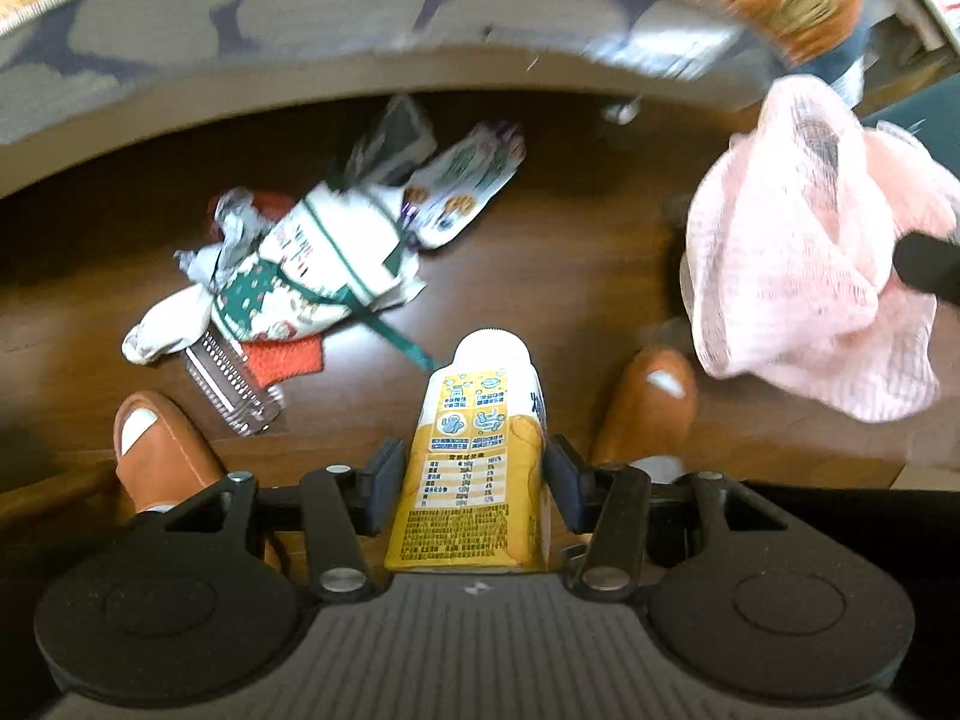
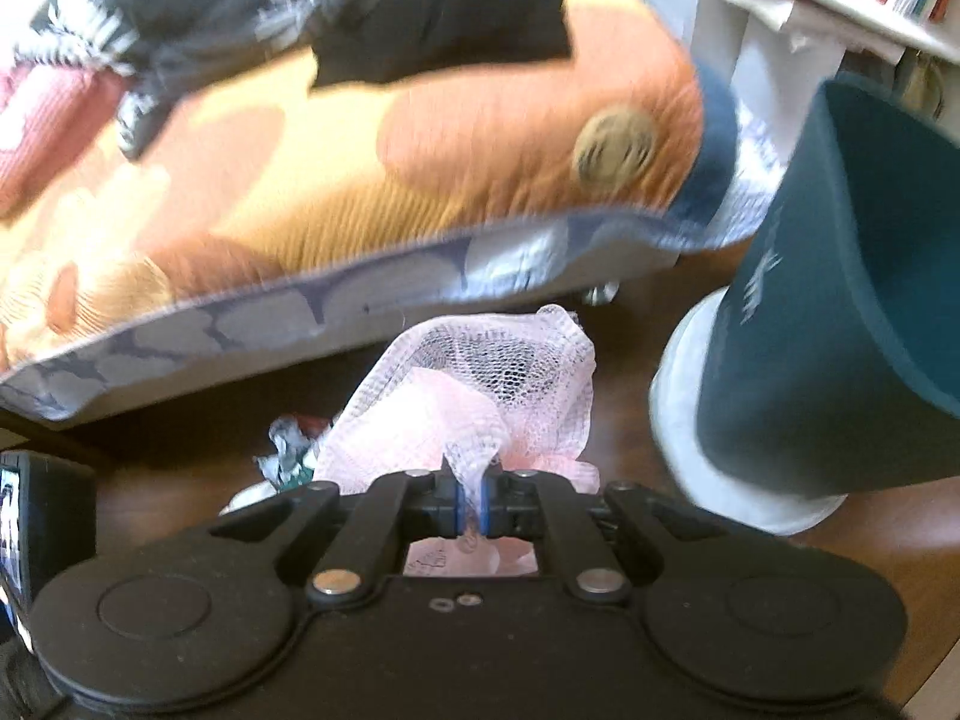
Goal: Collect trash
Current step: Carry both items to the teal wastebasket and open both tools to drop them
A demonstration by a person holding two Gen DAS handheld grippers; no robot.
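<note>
The left gripper (image 1: 474, 480) is clamped on a yellow and white drink carton (image 1: 474, 456), its pads pressed against the carton's two sides, the carton's white top pointing away from the camera above the dark wooden floor (image 1: 540, 252). Farther off on the floor, to the left, lies a heap of trash: a white and green printed wrapper (image 1: 318, 264), a crumpled silvery foil piece (image 1: 231, 222), a white snack packet with purple edging (image 1: 465, 186), a small orange-red knitted square (image 1: 285, 357) and a clear ridged plastic tray (image 1: 231, 387) just beside it. Two brown slippers (image 1: 162, 450) show on either side of the carton, near the camera.

The right gripper (image 2: 472, 501) is closed tight on a pink mesh net (image 2: 480, 396), a fold of it pinched between the blue pads; the net bunches up beyond the fingers. In the left wrist view the same net (image 1: 804, 276) hangs at the right, above the floor. To the right of the net stands a dark teal bin (image 2: 840, 324), tilted in view, on a white round base (image 2: 696, 420). Behind lies a bed with an orange patterned cover (image 2: 360, 180). Both views are motion-blurred at their far edges.
</note>
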